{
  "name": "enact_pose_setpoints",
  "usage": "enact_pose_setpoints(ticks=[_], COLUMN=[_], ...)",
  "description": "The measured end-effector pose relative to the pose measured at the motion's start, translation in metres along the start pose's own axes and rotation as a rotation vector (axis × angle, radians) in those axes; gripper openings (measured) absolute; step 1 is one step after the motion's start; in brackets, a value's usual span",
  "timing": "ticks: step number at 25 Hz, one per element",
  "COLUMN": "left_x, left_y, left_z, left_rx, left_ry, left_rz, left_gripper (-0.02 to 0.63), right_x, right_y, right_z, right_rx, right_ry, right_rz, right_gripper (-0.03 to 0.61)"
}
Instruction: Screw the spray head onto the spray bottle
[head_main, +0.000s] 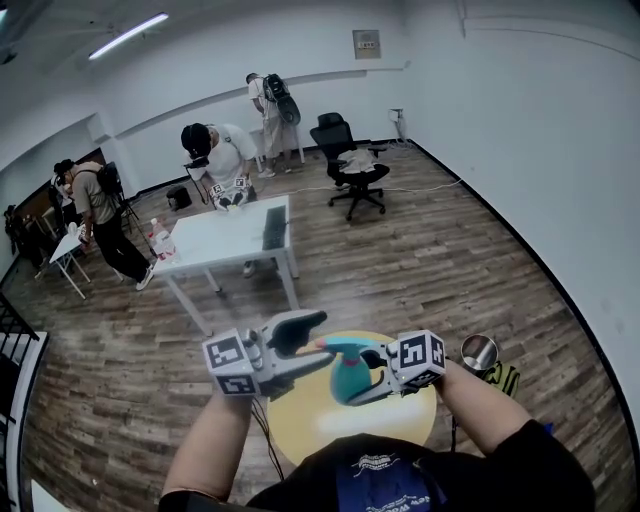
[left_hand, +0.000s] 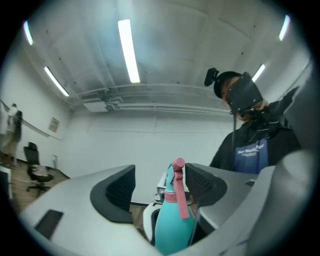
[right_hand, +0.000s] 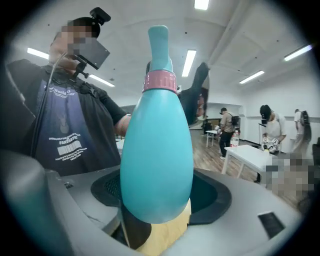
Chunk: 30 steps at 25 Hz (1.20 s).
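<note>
While the right gripper (right_hand: 160, 200) clamps the light, likely slippery teal plastic spray bottle (right_hand: 157, 150) mid-belly, the left gripper (left_hand: 159, 184) gapes round its pink-triggered spray head (left_hand: 180, 195).

Grey tongs (left_hand: 160, 172), black pads (left_hand: 117, 192), marker cubes (head_main: 232, 363); black shirt (head_main: 395, 478)

"What stood beneath the work?"

"A round yellow bench (head_main: 300, 425), set on a wood-plank floor (head_main: 450, 250)."

"And farther off on that floor?"

"A white bench (head_main: 215, 245) carried a dark flat object (head_main: 273, 228) on its top and some small items (head_main: 160, 240) at its left end, too small to tell. A black office chair (head_main: 352, 172) stood beyond it. A shiny metal cup (head_main: 479, 352) sat just beside the yellow bench; what it rested on couldn't be told."
</note>
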<state>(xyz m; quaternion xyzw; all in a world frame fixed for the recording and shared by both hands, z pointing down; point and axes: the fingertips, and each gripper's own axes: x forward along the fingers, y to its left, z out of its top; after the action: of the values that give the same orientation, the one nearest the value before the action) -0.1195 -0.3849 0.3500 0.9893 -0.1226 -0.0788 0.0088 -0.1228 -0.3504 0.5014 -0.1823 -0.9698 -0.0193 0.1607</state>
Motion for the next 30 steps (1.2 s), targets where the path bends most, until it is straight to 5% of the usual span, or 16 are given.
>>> enact_pose_setpoints(ticks=[3,6,12,16,30], left_x=[-0.030,-0.063,-0.107,-0.121,-0.120], left_y=[0.026,0.041,0.072,0.068,0.065], left_z=[-0.005,-0.019,-0.102,-0.122,-0.114], left_rx=[0.010,0.005,-0.141,-0.214,-0.210], left_ry=[-0.045,-0.080,0.017,-0.040,-0.052], left_rz=[0.243,0.433,0.721,0.744,0.718], left_gripper=[0.328,0.208,0.102,0.097,0.097], right_x=[-0.012,-0.030,-0.066,-0.065,-0.074], right_y=[-0.027,-0.063,-0.107,-0.106,-0.118], right_z=[-0.014,-0.031,-0.054,-0.069,-0.057], right_rx=[0.045,0.122,0.269,0.296,0.217], right_ry=[0.009,0.006,-0.052,-0.036,-0.050], right_rz=[-0.146,-0.348,-0.623,-0.651,-0.726], right_gripper=[0.345,0.345,0.348,0.351,0.353])
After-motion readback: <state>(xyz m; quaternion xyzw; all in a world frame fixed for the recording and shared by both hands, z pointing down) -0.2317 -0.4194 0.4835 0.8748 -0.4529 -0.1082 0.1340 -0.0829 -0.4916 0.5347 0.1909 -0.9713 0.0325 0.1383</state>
